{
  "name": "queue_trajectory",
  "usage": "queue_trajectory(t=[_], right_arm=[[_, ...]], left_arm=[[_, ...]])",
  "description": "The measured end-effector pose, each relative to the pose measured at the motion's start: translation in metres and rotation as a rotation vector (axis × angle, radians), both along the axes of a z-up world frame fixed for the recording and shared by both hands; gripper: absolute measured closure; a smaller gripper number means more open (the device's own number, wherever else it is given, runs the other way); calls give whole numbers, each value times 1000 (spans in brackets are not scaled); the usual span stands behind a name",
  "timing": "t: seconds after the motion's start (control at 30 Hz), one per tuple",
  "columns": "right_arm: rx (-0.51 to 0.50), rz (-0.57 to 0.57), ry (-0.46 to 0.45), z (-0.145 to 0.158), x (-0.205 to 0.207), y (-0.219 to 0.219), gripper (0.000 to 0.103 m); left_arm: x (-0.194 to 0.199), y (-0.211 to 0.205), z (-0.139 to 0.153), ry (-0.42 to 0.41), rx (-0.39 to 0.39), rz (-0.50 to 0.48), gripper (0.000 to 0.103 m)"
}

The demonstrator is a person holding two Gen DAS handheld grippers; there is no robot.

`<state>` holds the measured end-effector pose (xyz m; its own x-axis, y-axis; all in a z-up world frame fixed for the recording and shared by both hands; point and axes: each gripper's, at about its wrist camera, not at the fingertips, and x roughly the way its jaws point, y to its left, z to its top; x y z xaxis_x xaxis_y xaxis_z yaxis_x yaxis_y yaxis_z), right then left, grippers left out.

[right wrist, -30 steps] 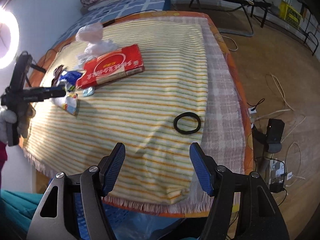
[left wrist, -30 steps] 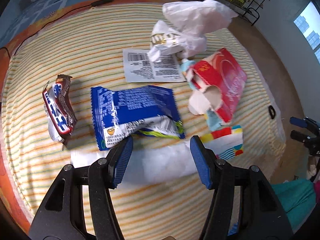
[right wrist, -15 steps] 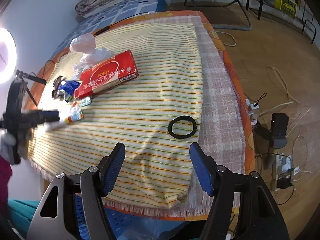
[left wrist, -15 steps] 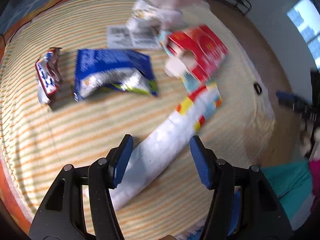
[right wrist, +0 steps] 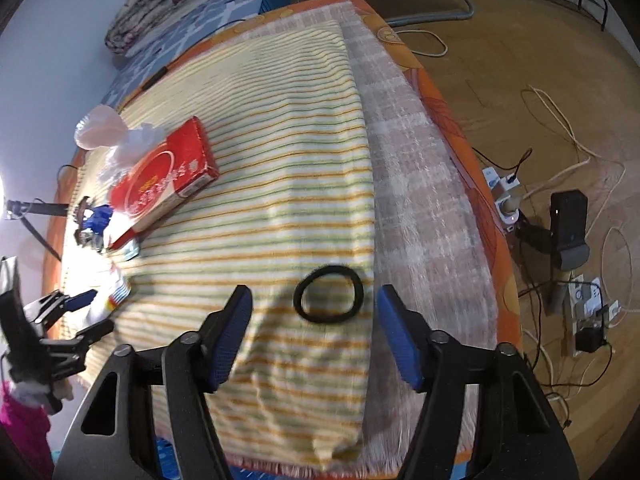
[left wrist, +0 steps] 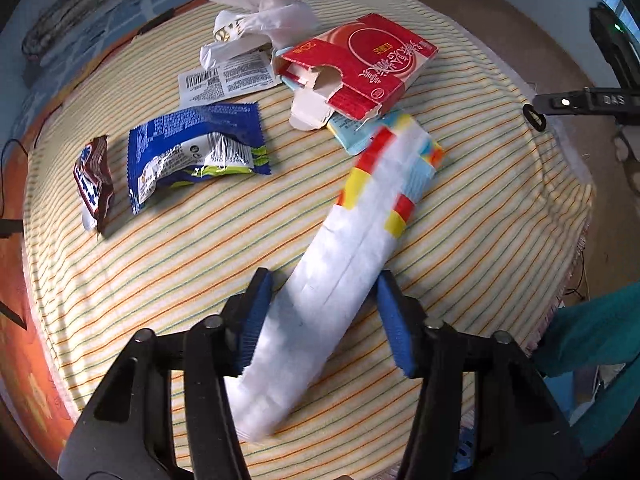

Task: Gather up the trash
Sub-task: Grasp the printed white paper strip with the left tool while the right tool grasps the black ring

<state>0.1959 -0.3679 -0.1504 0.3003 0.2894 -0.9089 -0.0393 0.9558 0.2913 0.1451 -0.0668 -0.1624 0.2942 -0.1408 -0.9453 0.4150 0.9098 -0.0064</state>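
Observation:
A long white wrapper (left wrist: 340, 264) with red, yellow and blue end lies on the striped cloth, its near part between the open jaws of my left gripper (left wrist: 324, 320). Beyond it lie a torn red carton (left wrist: 360, 68), a blue snack bag (left wrist: 196, 144), a brown candy wrapper (left wrist: 94, 180), a printed paper label (left wrist: 224, 80) and crumpled white plastic (left wrist: 264, 4). My right gripper (right wrist: 316, 328) is open above a black ring (right wrist: 328, 294) near the table's right side. The left gripper (right wrist: 80, 312) also shows in the right wrist view.
The striped cloth (left wrist: 160, 264) hangs over the table's near edge. Cables, a power strip (right wrist: 504, 196) and a black device (right wrist: 568, 228) lie on the wooden floor to the right. A folded blanket (right wrist: 168, 4) sits on the bed behind.
My left gripper turned and closed in on the white wrapper, which now lies lengthwise between its jaws. My right gripper moved forward over the black ring.

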Motion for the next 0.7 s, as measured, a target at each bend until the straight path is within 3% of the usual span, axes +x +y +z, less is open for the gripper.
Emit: queue_trajectory(t=[0.13, 0.33, 0.5, 0.63, 0.7], right_arm=[[-70, 11, 5, -5, 8, 8, 45], [-134, 27, 23, -14, 10, 9, 58], [-166, 36, 13, -13, 6, 8, 71], [-171, 23, 7, -11, 3, 3, 93], [-153, 14, 5, -10, 1, 2, 94]], left_arm=[[-1, -4, -1, -12, 1, -2, 59], [2, 6, 3, -19, -13, 7, 70], [0, 20, 8, -17, -43, 41, 79], [-1, 25, 10, -16, -57, 61, 83], [-1, 29, 11, -17, -62, 64, 84]])
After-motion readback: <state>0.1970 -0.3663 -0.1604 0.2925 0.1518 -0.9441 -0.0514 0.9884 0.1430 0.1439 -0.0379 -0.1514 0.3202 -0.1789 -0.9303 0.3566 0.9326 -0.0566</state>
